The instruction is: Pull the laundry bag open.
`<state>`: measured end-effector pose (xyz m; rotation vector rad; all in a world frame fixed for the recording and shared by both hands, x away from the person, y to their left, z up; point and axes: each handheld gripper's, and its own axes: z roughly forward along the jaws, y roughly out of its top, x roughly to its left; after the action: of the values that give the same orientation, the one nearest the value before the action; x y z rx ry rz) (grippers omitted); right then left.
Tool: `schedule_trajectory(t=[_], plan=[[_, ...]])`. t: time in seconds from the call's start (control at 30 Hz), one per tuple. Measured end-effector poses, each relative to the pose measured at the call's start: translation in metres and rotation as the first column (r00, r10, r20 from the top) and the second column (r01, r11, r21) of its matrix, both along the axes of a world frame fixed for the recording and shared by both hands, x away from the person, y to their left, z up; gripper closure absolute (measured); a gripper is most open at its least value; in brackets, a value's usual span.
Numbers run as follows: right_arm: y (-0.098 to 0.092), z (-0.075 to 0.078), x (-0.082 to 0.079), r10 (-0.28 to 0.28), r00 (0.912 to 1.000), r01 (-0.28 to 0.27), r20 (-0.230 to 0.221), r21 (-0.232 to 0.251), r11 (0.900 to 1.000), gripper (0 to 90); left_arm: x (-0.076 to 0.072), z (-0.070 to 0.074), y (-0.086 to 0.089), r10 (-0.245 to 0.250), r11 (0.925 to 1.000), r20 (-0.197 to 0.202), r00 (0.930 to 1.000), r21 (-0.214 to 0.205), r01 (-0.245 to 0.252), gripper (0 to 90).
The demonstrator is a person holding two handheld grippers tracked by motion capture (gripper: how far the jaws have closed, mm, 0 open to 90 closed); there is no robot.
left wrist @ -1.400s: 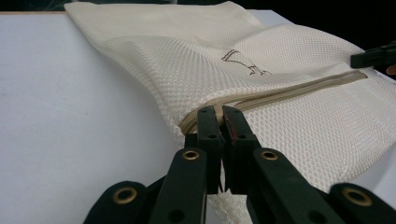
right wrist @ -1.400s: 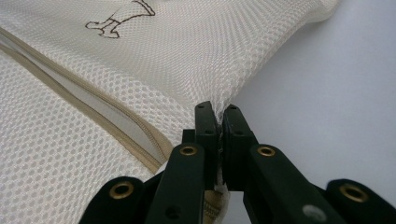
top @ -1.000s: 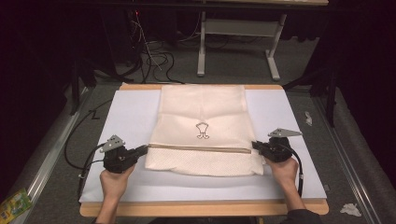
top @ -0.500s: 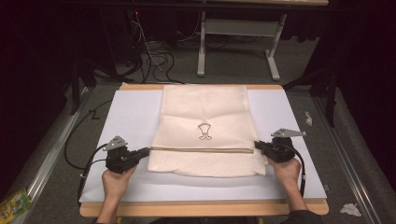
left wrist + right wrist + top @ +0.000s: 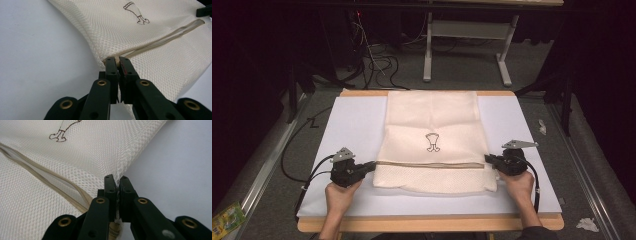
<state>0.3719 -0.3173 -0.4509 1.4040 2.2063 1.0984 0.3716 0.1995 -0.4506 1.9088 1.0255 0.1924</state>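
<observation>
At the left of the high view, the person's left hand (image 5: pixel 339 196) reaches in from the near edge of the table, forearm pointing away from the body, and carries the left gripper (image 5: pixel 371 165) low and level, aimed rightward at the cloth. In the left gripper view its two black jaws are clenched on the left edge of the cream mesh fabric bag (image 5: pixel 155 40), right where the beige zip band (image 5: pixel 160 41) meets that edge; a bit of the cloth shows pinched between the tips.

The bag (image 5: pixel 434 142) lies flat in the middle of the white board (image 5: pixel 352 125) that covers the wooden table (image 5: pixel 427 223), its far edge by the table's far edge. There is one bag, with one small dark outline drawing (image 5: pixel 432 142) at its middle and one zip line (image 5: pixel 429 163) running across it between the two grippers.

At the right, the right hand (image 5: pixel 519 184) mirrors the left, forearm coming up from the bottom edge, holding the right gripper (image 5: pixel 487 159) level and aimed leftward. In the right gripper view its jaws are clamped on the bag's right edge (image 5: pixel 75 165), mesh squeezed between them, just beside the end of the zip (image 5: pixel 50 180).

Two hands, two grippers, each with one cable trailing off.
</observation>
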Motion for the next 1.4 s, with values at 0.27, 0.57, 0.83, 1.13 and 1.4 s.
schedule_trajectory(t=[0.27,0.57,0.83,1.13,1.4], plan=[[0.003,-0.003,-0.001,0.007,1.0000,-0.007,-0.003,-0.017,0.9998,87.8,-0.001,-0.002,-0.002,0.003,0.9997,-0.007,1.0000,0.022,-0.003,86.6],[0.004,-0.007,-0.002,-0.001,1.0000,0.001,0.006,-0.045,0.9990,87.2,-0.005,-0.002,-0.004,0.010,0.9995,0.017,0.9998,0.030,-0.011,86.6],[0.003,-0.011,-0.002,-0.004,1.0000,0.004,-0.007,-0.045,0.9990,85.5,-0.005,-0.005,-0.007,0.010,0.9986,0.012,0.9999,0.052,-0.011,86.1],[0.004,-0.012,-0.003,-0.019,0.9998,0.019,-0.002,-0.063,0.9978,76.5,-0.004,-0.008,-0.009,0.008,0.9976,0.005,1.0000,0.068,-0.009,84.4],[0.005,-0.012,-0.006,-0.035,0.9993,0.036,0.013,-0.087,0.9956,67.0,-0.005,-0.009,-0.010,0.010,0.9970,0.010,0.9999,0.077,-0.010,80.4]])
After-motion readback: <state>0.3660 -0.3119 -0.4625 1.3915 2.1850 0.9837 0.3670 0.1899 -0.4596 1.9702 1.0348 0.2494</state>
